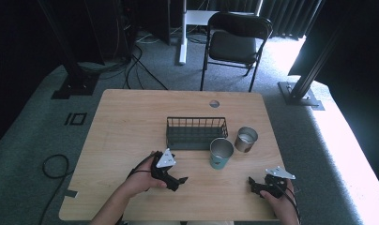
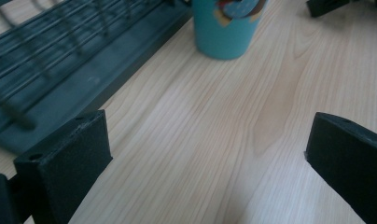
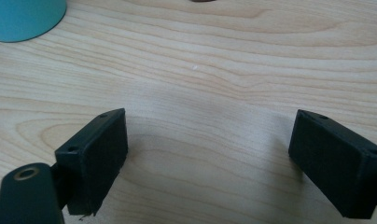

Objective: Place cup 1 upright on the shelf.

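The light wooden worktop (image 1: 131,122) carries three things near its middle: a dark green wire basket (image 1: 196,132) with a solid base, a teal cup with a metal rim (image 1: 221,153) standing upright just in front of the basket's right end, and a plain metal cup (image 1: 246,139) standing upright just beside the teal one, a little further back and to the right. The two cups look close together, but it cannot be told if they touch. The left gripper (image 1: 178,180) rests low at the near edge, and its fingers (image 2: 67,163) stand wide apart with only bare wood between them. In the left gripper view the teal cup (image 2: 226,28) lies straight ahead and a little to the right, with the long wall of the basket (image 2: 60,70) running along its left side. The right gripper (image 1: 253,183) also rests on the near part of the worktop, its fingers (image 3: 95,154) spread wide and holding nothing, and the teal cup (image 3: 23,18) sits far in the upper left corner of its view. The teal cup seems about equally near to both hands, but the left gripper already points at it, so it is probably better placed to reach forward for this cup, whose long axis is vertical.
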The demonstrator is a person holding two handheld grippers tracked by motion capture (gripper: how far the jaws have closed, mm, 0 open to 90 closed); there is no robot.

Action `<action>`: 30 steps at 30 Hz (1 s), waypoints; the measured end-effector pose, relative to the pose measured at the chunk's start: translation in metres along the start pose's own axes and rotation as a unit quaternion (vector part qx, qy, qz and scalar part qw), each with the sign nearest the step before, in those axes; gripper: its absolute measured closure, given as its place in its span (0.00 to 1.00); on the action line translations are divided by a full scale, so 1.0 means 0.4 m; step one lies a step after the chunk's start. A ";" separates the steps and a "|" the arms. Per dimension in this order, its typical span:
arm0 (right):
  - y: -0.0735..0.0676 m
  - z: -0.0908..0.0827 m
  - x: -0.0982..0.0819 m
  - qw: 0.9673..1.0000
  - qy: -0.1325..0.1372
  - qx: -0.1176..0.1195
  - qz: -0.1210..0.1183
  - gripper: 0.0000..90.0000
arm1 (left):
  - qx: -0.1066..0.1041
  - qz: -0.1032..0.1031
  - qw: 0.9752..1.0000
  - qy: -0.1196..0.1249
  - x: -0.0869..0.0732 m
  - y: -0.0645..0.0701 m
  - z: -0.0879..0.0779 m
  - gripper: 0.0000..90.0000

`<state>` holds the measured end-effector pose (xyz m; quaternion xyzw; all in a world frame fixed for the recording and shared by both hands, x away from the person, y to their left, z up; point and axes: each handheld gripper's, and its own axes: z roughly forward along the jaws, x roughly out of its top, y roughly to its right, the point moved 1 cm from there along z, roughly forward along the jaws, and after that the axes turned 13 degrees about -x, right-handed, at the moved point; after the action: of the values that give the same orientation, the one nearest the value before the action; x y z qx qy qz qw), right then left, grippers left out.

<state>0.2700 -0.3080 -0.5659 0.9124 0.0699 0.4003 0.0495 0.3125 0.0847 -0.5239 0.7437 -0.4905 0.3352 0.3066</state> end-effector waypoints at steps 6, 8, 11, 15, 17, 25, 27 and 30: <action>0.000 0.000 0.000 1.000 0.000 0.000 0.000 0.13 | -0.006 -0.004 1.000 0.015 0.023 0.004 0.035 0.01; 0.000 0.000 0.000 1.000 0.000 0.000 0.000 0.12 | -0.008 -0.008 1.000 0.024 0.031 0.003 0.046 0.06; 0.000 0.000 0.000 1.000 0.000 0.000 0.000 0.12 | -0.008 -0.002 1.000 0.023 0.042 0.005 0.061 0.06; 0.000 0.000 0.000 1.000 0.000 0.000 0.000 0.12 | -0.011 0.004 1.000 0.028 0.061 0.006 0.080 0.06; 0.000 0.000 0.000 1.000 0.000 0.000 0.000 0.12 | -0.013 0.007 0.999 0.031 0.072 0.008 0.091 0.06; 0.000 0.000 0.000 1.000 0.000 0.000 0.001 0.12 | -0.007 0.003 0.999 0.050 0.102 0.012 0.130 0.06; 0.000 0.000 0.000 1.000 0.000 0.000 0.000 0.12 | -0.004 -0.002 0.998 0.059 0.107 0.012 0.140 0.06; 0.000 0.000 0.000 1.000 0.000 0.000 0.000 0.12 | -0.007 0.003 0.998 0.056 0.112 0.014 0.156 0.06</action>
<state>0.2700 -0.3080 -0.5660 0.9123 0.0697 0.4006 0.0492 0.3328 0.0106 -0.5240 0.7204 -0.4770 0.3736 0.3375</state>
